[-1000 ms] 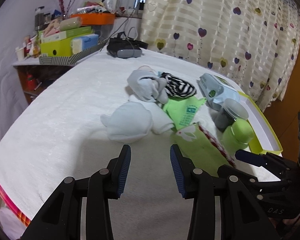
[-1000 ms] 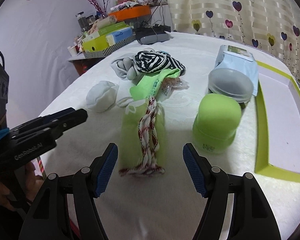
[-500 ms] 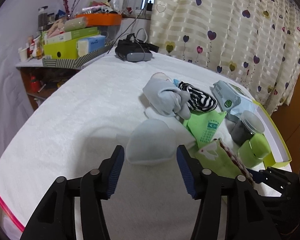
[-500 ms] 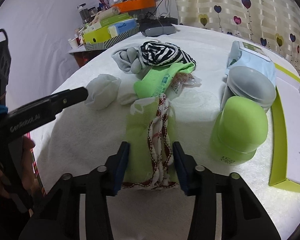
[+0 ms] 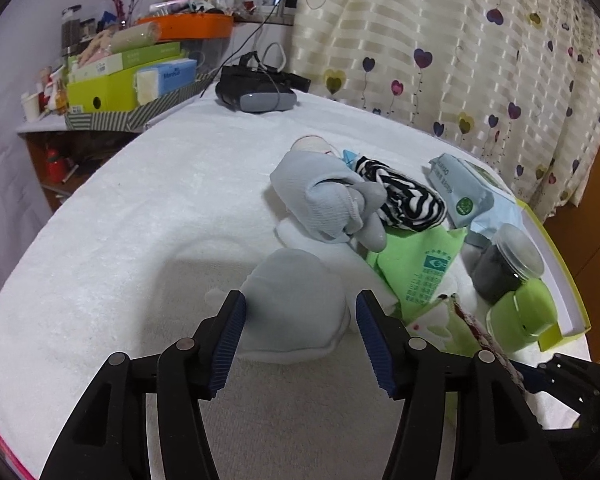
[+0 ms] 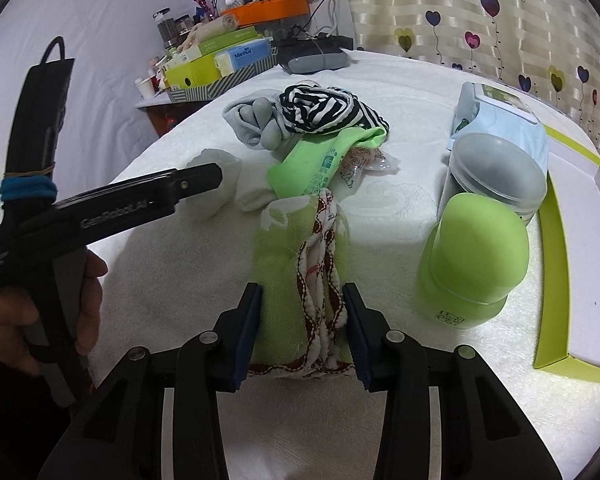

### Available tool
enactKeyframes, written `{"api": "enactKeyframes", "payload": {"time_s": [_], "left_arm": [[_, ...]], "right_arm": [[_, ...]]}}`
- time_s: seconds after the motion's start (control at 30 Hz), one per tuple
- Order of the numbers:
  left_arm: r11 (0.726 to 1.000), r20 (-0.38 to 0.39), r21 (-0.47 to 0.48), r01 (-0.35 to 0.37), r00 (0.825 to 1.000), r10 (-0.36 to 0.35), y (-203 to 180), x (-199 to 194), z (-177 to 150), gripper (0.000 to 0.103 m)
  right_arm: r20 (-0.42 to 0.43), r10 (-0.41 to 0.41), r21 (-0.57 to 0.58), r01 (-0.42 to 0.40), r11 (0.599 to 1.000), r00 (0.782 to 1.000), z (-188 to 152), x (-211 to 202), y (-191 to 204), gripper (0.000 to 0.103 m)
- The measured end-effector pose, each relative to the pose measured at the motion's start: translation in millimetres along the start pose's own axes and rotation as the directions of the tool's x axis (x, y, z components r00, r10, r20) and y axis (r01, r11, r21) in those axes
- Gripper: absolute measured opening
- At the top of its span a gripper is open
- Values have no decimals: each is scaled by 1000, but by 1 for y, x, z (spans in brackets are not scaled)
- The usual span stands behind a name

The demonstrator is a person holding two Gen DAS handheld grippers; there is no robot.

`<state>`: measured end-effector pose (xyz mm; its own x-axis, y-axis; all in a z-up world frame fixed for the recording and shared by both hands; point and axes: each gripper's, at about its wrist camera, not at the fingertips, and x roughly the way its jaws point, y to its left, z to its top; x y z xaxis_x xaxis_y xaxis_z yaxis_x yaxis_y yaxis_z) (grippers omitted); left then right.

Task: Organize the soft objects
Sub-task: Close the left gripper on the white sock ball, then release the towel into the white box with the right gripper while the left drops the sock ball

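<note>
A pale grey-blue mitten (image 5: 292, 280) lies on the white bedspread (image 5: 140, 240) between the jaws of my left gripper (image 5: 300, 304). The jaws are opening and the pads stand clear of it on both sides. My right gripper (image 6: 302, 296) is shut on the near end of a folded green cloth (image 6: 280, 248) with a red-and-white braided cord (image 6: 320, 248) on top. Behind lie a grey glove (image 5: 324, 196), a black-and-white striped cloth (image 5: 408, 200) and a green packet (image 5: 420, 268).
A green lidded jar (image 6: 472, 252), a clear jar (image 6: 496, 172) and a blue wipes pack (image 6: 500, 120) stand to the right. Beside them is a green-rimmed white tray (image 6: 556, 280). A headset (image 5: 256, 96) lies at the far edge. A cluttered shelf (image 5: 120, 84) is at the back left.
The left gripper moved forward until its widened jaws came around the pale mitten. The right gripper's jaws closed from wide open onto the green cloth.
</note>
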<state>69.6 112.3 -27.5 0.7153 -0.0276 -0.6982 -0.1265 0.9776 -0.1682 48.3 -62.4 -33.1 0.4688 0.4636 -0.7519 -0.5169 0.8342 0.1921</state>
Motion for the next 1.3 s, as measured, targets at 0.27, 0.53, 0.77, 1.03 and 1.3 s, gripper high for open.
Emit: {"api": "enactKeyframes", "payload": {"time_s": [0.27, 0.53, 0.77, 1.03, 1.3], "left_arm": [[998, -36, -14, -66, 997, 65, 5, 18, -2, 52], [995, -28, -9, -100, 995, 100, 4, 18, -2, 33], [994, -3, -15, -105, 994, 105, 3, 5, -6, 29], [997, 16, -18, -79, 997, 79, -3, -18, -16, 29], [999, 45, -3, -42, 998, 42, -15, -39, -19, 29]], "right_arm": [[7, -10, -5, 10, 1000, 1000, 0, -3, -1, 40], [19, -21, 3, 21, 1000, 1000, -1, -10, -3, 40], [41, -23, 1, 23, 1000, 999, -1, -19, -3, 39], [35, -9, -10, 9, 1000, 999, -9, -23, -1, 30], [68, -11, 2, 11, 1000, 998, -16, -38, -4, 28]]}}
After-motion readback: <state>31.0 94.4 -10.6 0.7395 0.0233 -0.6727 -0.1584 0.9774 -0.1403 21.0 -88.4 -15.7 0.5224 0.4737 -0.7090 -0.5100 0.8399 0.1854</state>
